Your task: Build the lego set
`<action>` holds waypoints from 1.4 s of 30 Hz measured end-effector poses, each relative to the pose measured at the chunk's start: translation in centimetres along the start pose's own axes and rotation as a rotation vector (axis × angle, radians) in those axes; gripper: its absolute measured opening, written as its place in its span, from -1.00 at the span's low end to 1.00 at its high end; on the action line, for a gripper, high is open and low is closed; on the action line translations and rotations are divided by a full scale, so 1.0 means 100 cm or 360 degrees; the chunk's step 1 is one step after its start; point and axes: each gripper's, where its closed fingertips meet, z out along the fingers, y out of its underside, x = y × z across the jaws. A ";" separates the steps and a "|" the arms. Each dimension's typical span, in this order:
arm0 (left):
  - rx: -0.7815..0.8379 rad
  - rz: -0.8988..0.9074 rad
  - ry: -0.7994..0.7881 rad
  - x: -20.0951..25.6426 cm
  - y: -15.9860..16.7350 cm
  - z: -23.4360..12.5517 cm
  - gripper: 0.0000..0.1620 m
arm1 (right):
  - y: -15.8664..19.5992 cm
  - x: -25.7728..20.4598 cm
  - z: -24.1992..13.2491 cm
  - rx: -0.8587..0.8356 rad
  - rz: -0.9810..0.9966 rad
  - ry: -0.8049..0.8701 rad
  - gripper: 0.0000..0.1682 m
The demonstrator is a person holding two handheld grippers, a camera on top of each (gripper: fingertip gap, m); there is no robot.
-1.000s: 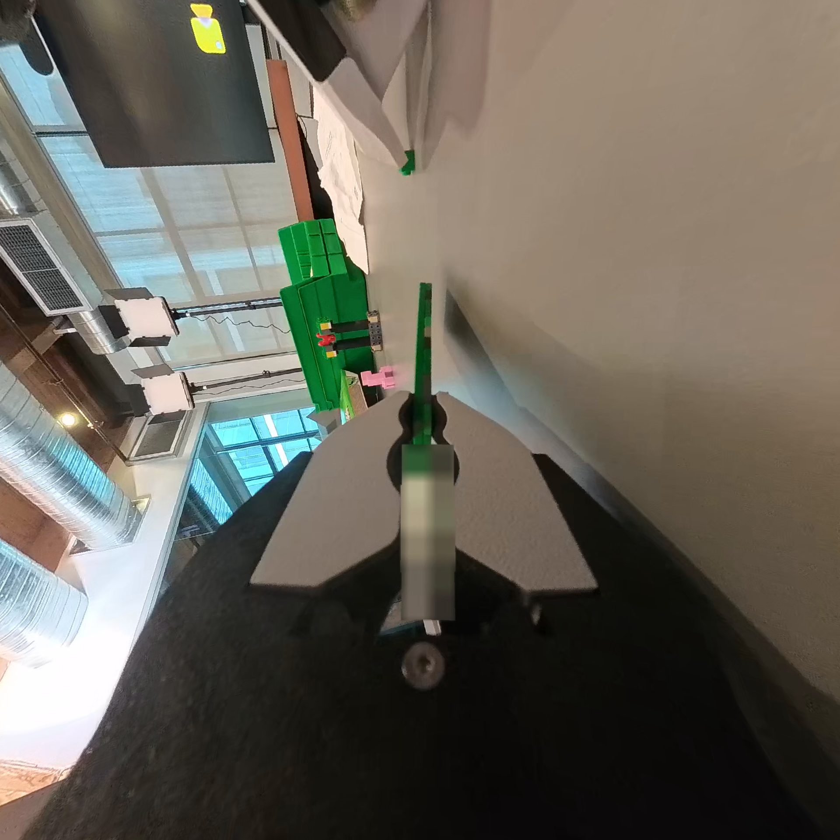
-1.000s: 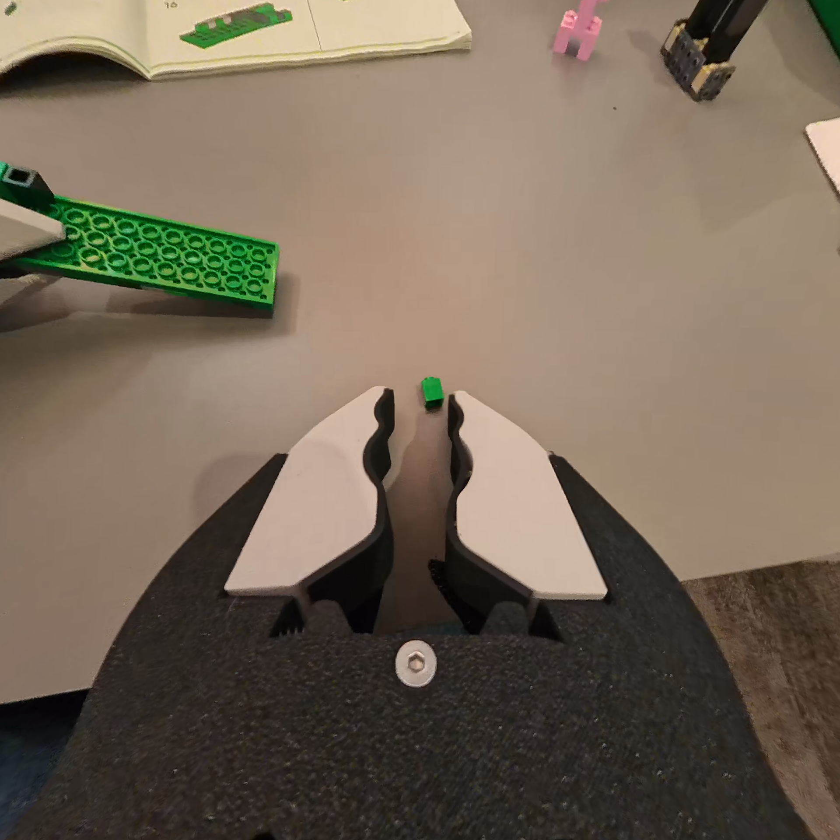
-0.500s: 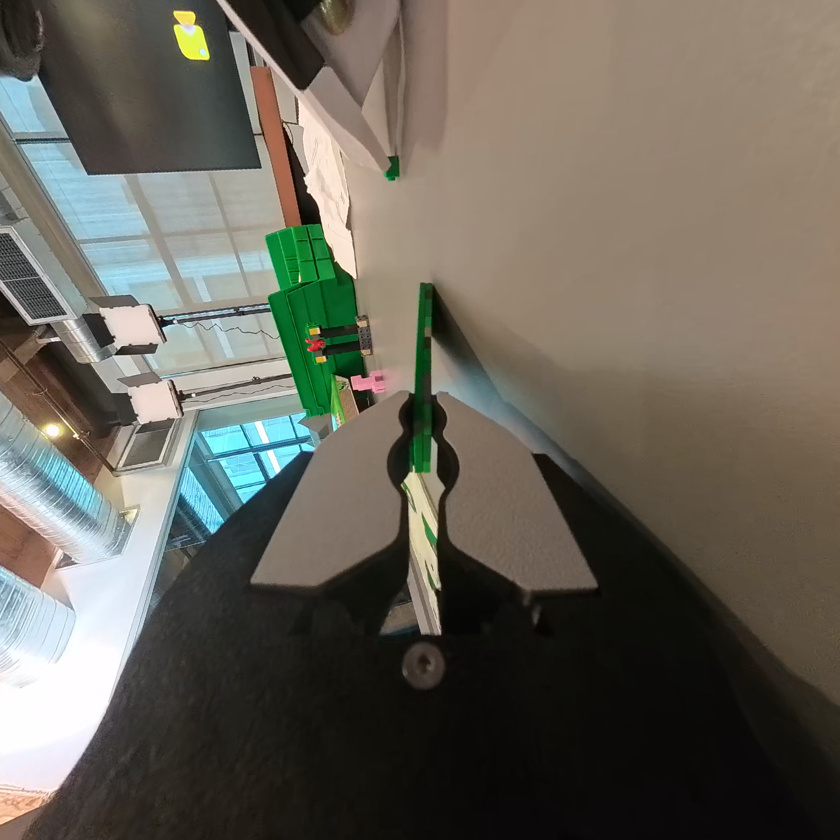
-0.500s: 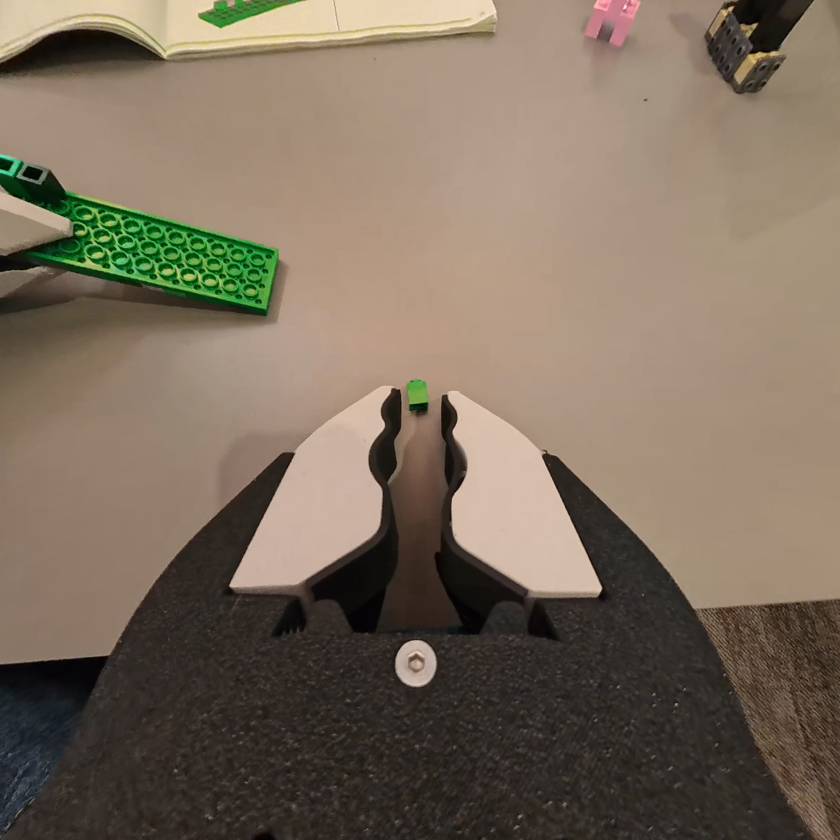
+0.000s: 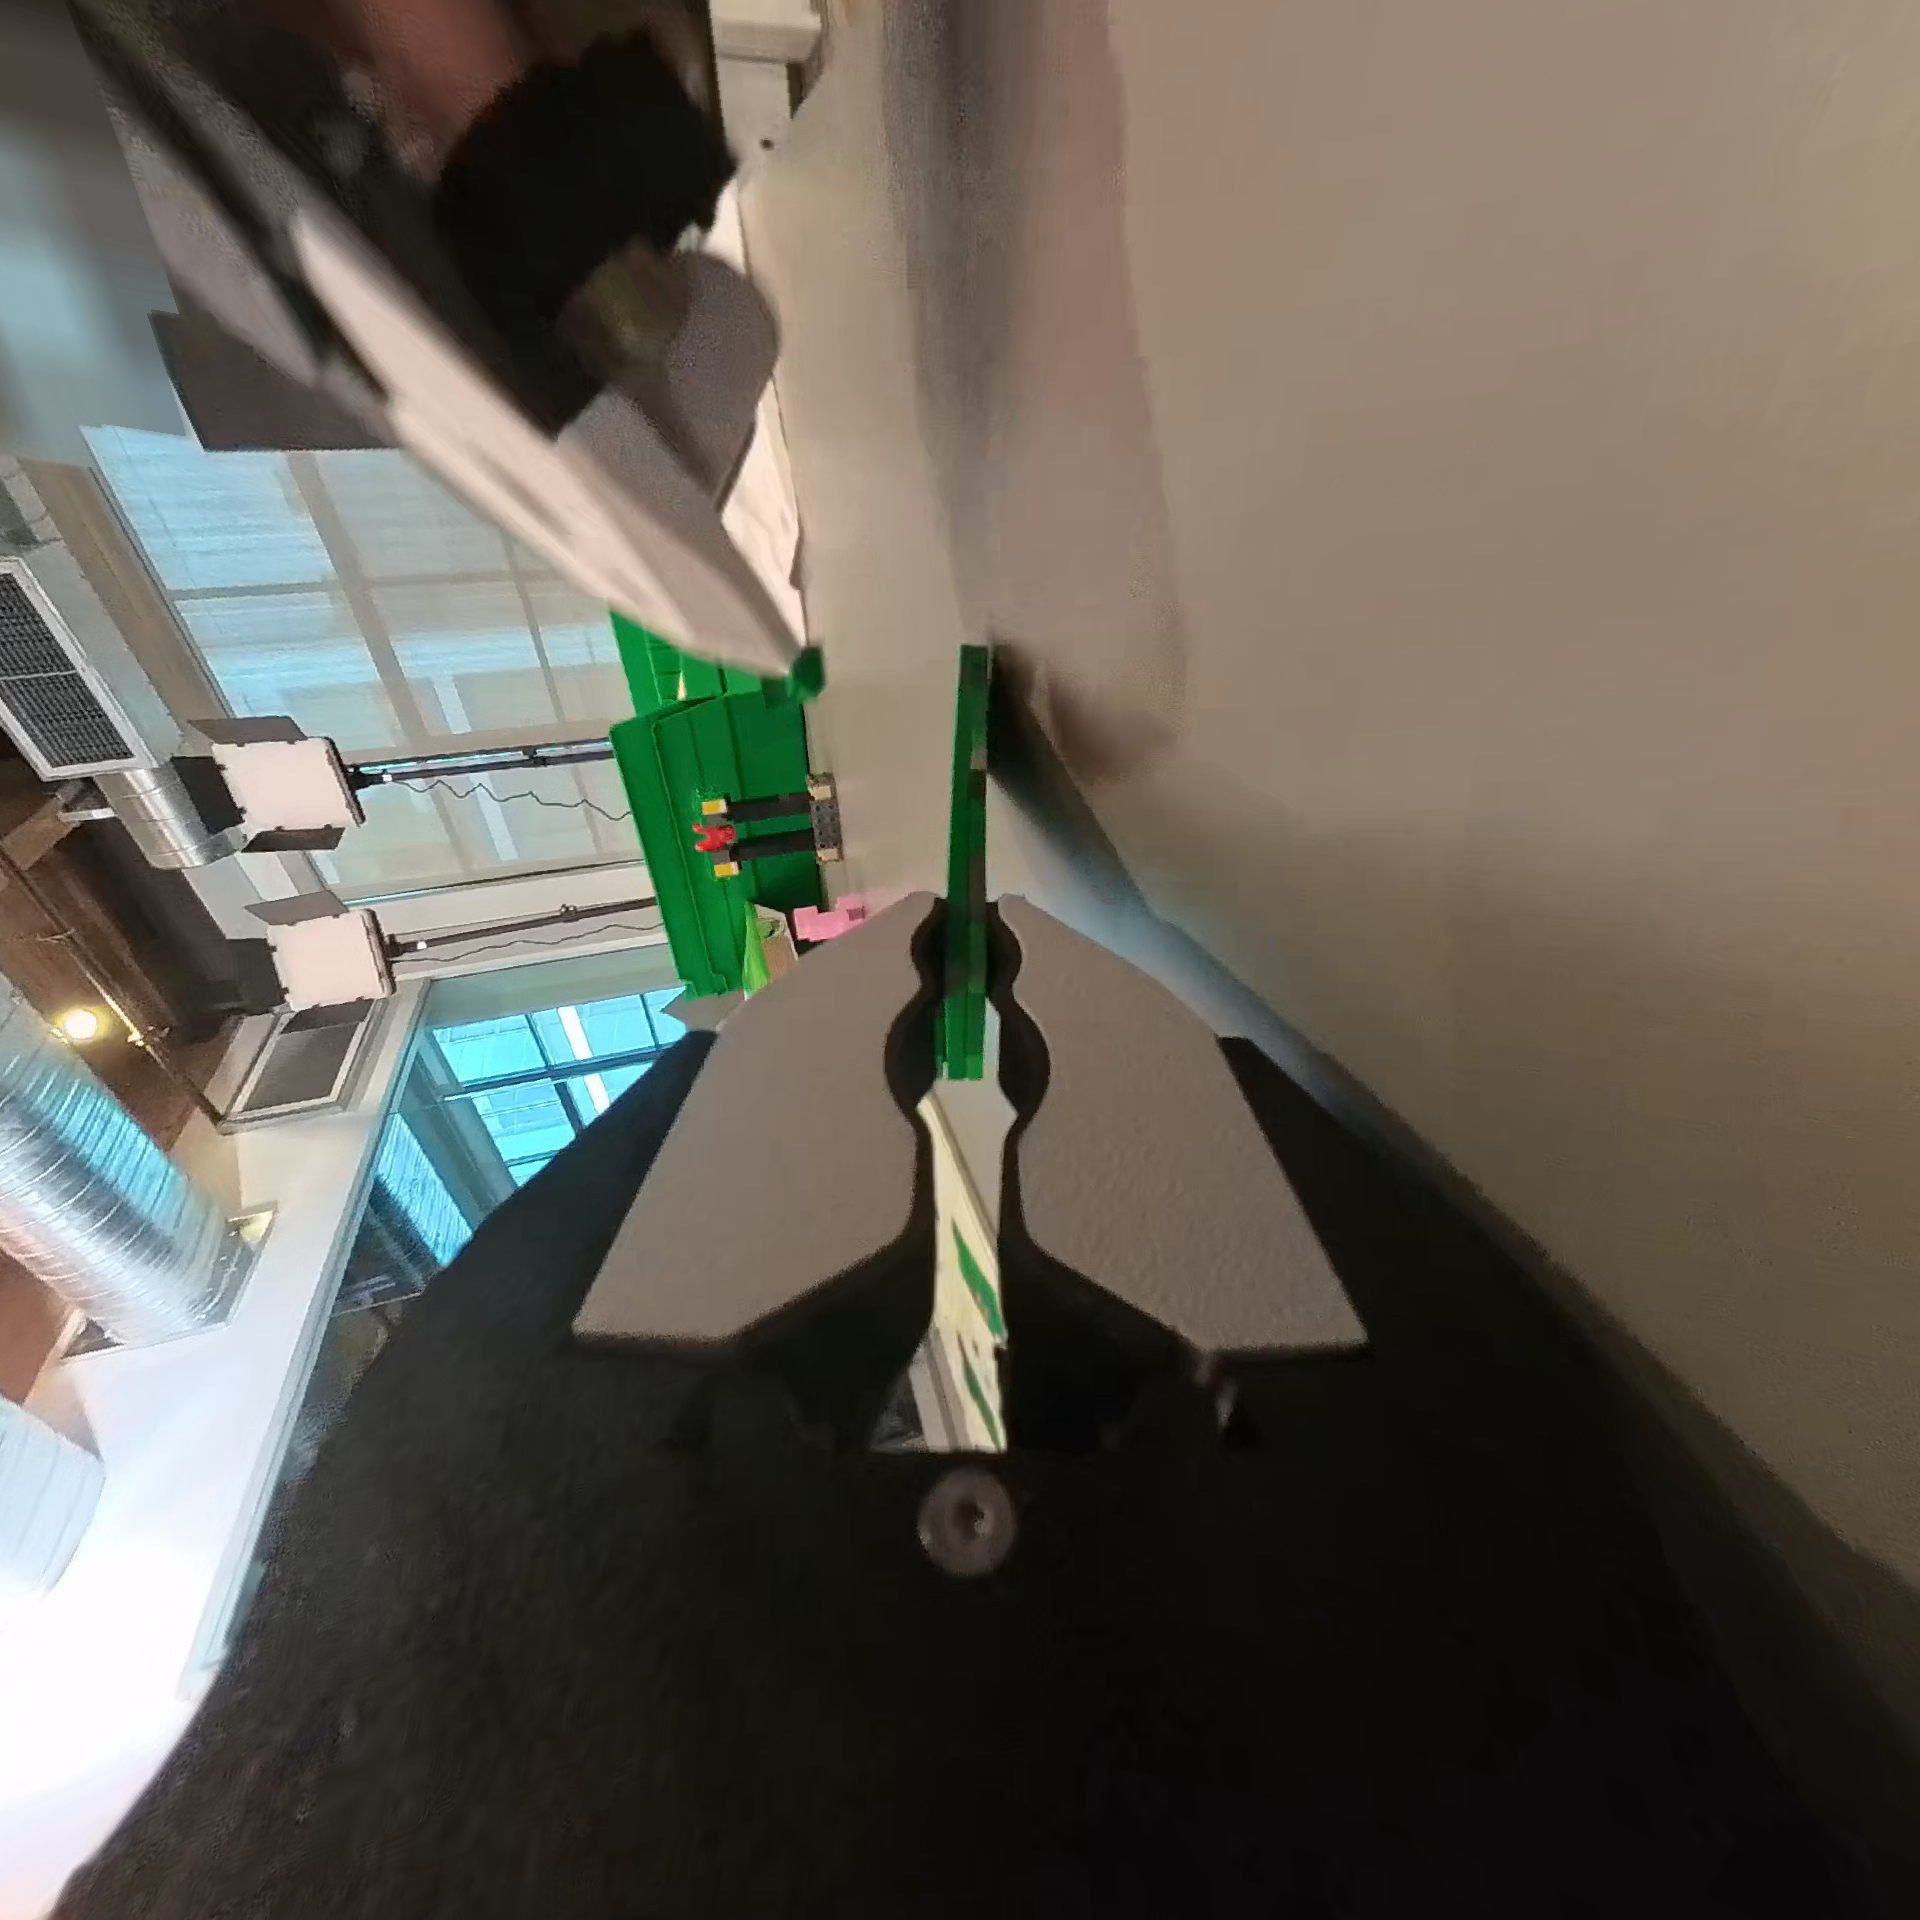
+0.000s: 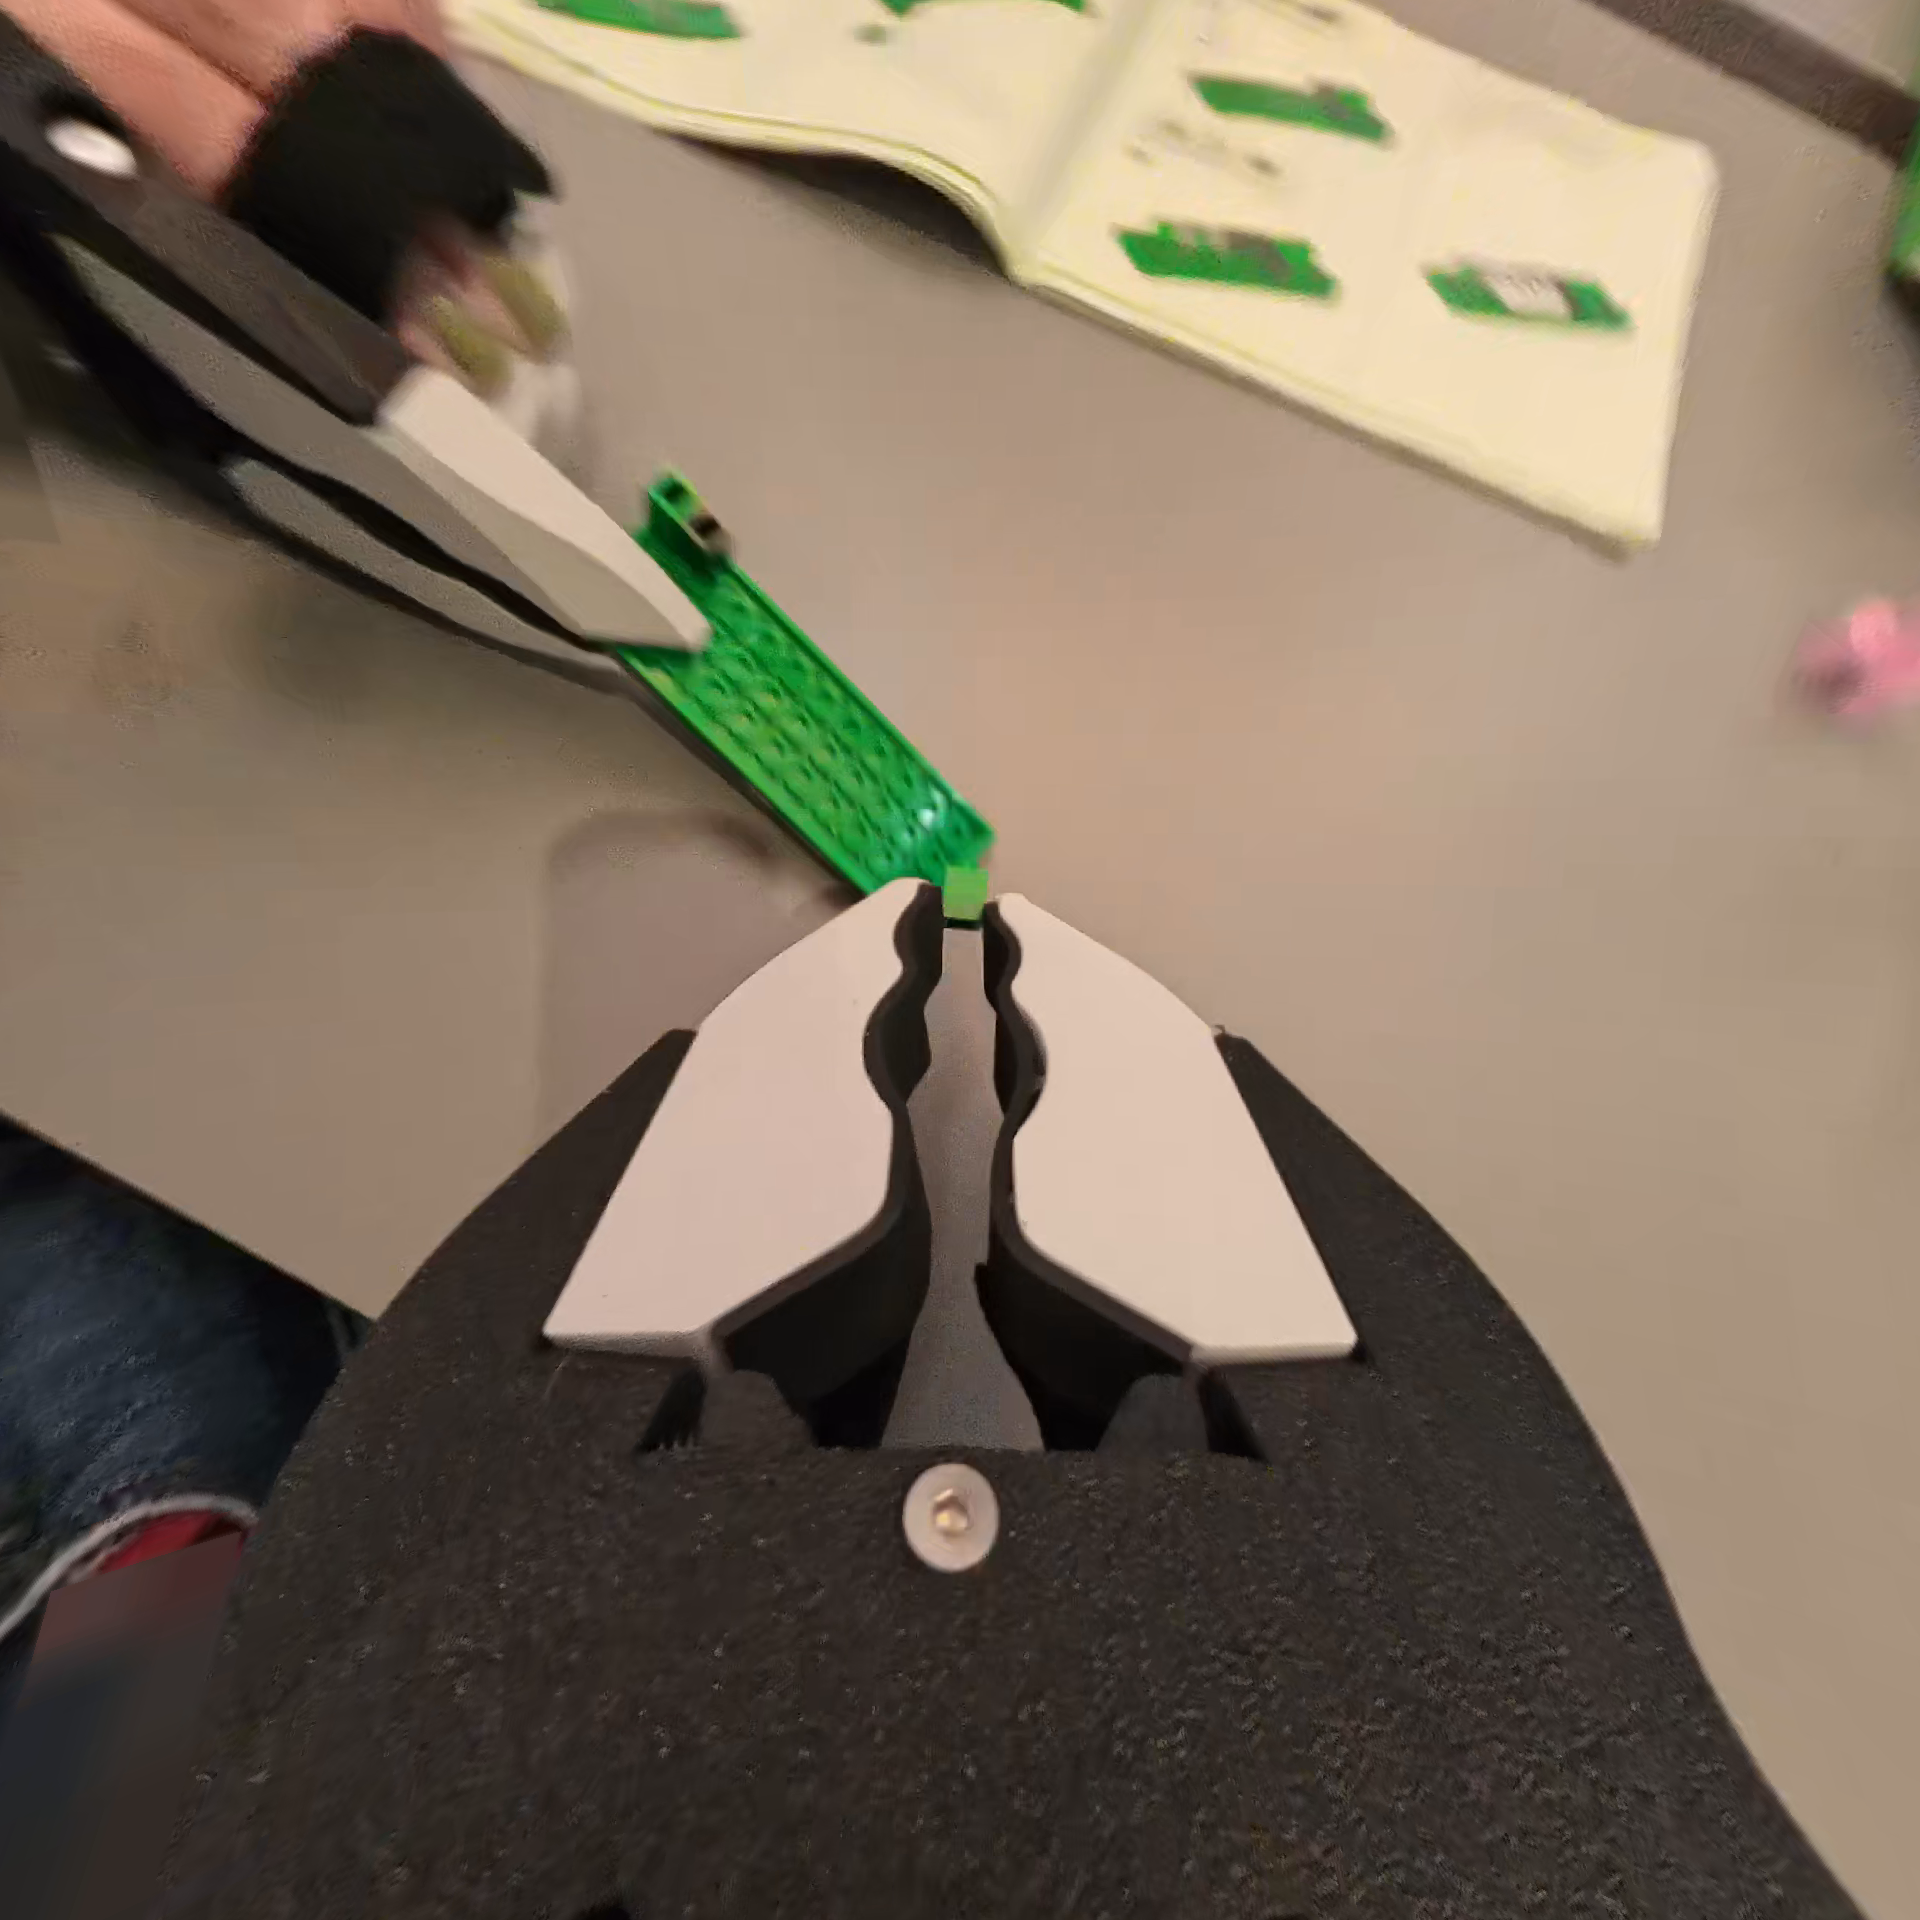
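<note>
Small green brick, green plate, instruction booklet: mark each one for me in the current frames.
small green brick [image 6: 963, 895]: right wrist view, its top face, pinched between the right fingers.
green plate [image 6: 800, 727]: right wrist view, middle of its studded face.
instruction booklet [image 6: 1351, 260]: right wrist view, the open right-hand page.

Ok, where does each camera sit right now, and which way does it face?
Left wrist view: on the left gripper, rolled sideways, looking along the flat green studded plate that its fingers clamp.
Right wrist view: on the right gripper, facing down over the grey table; fingers pinch a small green brick.
Shared: plate, brick, open instruction booklet.
</note>
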 end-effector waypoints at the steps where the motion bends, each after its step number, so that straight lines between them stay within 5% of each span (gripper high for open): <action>1: 0.0012 -0.0009 0.0001 0.000 -0.001 0.000 -0.93 | -0.012 -0.006 0.002 -0.0037 -0.0132 -0.0080 -0.92; 9: 0.0066 -0.0011 -0.0009 -0.002 -0.008 -0.002 -0.93 | -0.038 -0.041 0.024 -0.0581 -0.0781 -0.0681 -0.92; 15: 0.0074 0.0029 -0.0014 -0.001 -0.010 -0.002 -0.93 | -0.037 -0.045 0.034 -0.0758 -0.1008 -0.0791 -0.92; 42: 0.0078 0.0155 0.0006 0.003 -0.016 -0.001 -0.93 | -0.033 -0.054 0.039 -0.0839 -0.1046 -0.0938 -0.92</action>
